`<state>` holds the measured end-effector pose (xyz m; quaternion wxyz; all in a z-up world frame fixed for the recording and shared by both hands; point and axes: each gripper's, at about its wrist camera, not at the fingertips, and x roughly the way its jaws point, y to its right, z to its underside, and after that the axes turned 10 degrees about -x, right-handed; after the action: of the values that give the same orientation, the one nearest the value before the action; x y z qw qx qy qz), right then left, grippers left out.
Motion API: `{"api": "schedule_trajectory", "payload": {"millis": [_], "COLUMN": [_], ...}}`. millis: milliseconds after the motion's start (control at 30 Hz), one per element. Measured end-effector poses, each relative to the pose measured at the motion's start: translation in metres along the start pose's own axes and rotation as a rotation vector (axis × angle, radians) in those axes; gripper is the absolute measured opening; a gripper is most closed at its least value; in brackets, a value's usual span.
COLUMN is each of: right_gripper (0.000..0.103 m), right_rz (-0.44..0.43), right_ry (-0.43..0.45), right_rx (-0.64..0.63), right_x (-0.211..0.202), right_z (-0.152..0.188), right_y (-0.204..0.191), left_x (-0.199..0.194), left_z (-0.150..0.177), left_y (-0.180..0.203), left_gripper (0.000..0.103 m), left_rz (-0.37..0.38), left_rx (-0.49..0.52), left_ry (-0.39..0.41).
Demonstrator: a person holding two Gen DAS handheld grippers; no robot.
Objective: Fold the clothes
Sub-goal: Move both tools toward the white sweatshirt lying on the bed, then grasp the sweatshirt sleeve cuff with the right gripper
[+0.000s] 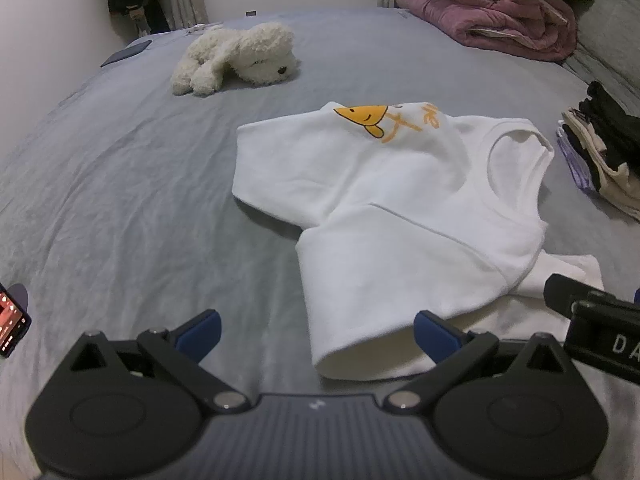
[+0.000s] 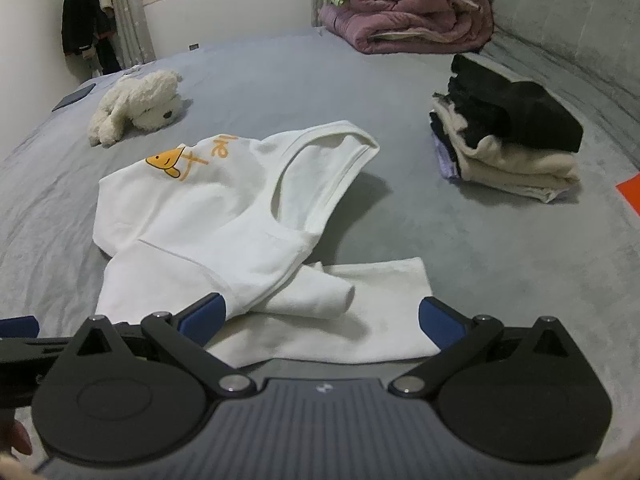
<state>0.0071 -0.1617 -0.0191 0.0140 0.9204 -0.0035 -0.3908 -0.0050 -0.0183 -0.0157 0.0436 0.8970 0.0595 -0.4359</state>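
Note:
A white T-shirt with an orange cartoon print lies partly folded on the grey bed sheet; its body is doubled over and both sleeves point toward me. My left gripper hovers open just short of the near sleeve's cuff. In the right wrist view the same T-shirt lies ahead, its other sleeve flat across the front. My right gripper is open above that sleeve, nothing held. The right gripper's black body shows at the left view's right edge.
A white plush dog lies at the far left of the bed. A stack of folded clothes sits to the right. Rolled pink quilts lie at the back. A phone rests at the left edge.

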Motion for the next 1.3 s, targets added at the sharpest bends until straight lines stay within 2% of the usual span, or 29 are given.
{"api": "schedule_trajectory", "payload": {"millis": [233,333,467,733,800,867,900,967,1000,1067,1133,1300], "right_gripper": [0.103,0.103,0.103,0.1,0.089,0.074,0.071,0.055,0.05,0.026,0.016,0.012], "right_rz": [-0.013,-0.047,-0.098,-0.154,-0.172,-0.178,-0.177,-0.168,-0.173,-0.183,-0.212,-0.287], "right_ry": [-0.027,-0.062,-0.118,-0.114,-0.104,-0.094,-0.088,-0.068,-0.061,-0.046,-0.04,-0.035], "right_rx": [-0.001,0.014,0.042,0.069,0.088,0.104,0.112,0.13,0.137,0.152,0.169,0.205], "right_x": [0.014,0.025,0.042,0.066,0.07,0.072,0.072,0.069,0.067,0.063,0.06,0.054], "right_z": [-0.005,-0.007,-0.013,-0.022,-0.023,-0.024,-0.024,-0.024,-0.024,-0.024,-0.023,-0.023], "right_y": [-0.001,0.0,0.0,-0.001,0.001,0.004,0.005,0.009,0.011,0.015,0.018,0.023], "left_x": [0.023,0.03,0.041,0.069,0.076,0.083,0.085,0.089,0.089,0.089,0.088,0.085], "left_z": [-0.003,-0.007,-0.016,-0.024,-0.023,-0.022,-0.02,-0.017,-0.017,-0.019,-0.021,-0.028], "left_y": [-0.003,-0.005,-0.007,-0.008,-0.01,-0.014,-0.018,-0.024,-0.026,-0.027,-0.027,-0.028], "left_gripper": [0.103,0.103,0.103,0.103,0.103,0.103,0.103,0.103,0.103,0.103,0.103,0.102], "left_rz": [-0.014,-0.003,0.033,0.108,0.132,0.167,0.188,0.226,0.237,0.24,0.234,0.229], "left_rx": [0.014,0.019,0.025,0.057,0.059,0.045,0.033,0.019,0.024,0.035,0.031,-0.004], "left_ry": [-0.018,-0.009,0.005,-0.017,-0.028,-0.042,-0.046,-0.048,-0.051,-0.071,-0.087,-0.123]}}
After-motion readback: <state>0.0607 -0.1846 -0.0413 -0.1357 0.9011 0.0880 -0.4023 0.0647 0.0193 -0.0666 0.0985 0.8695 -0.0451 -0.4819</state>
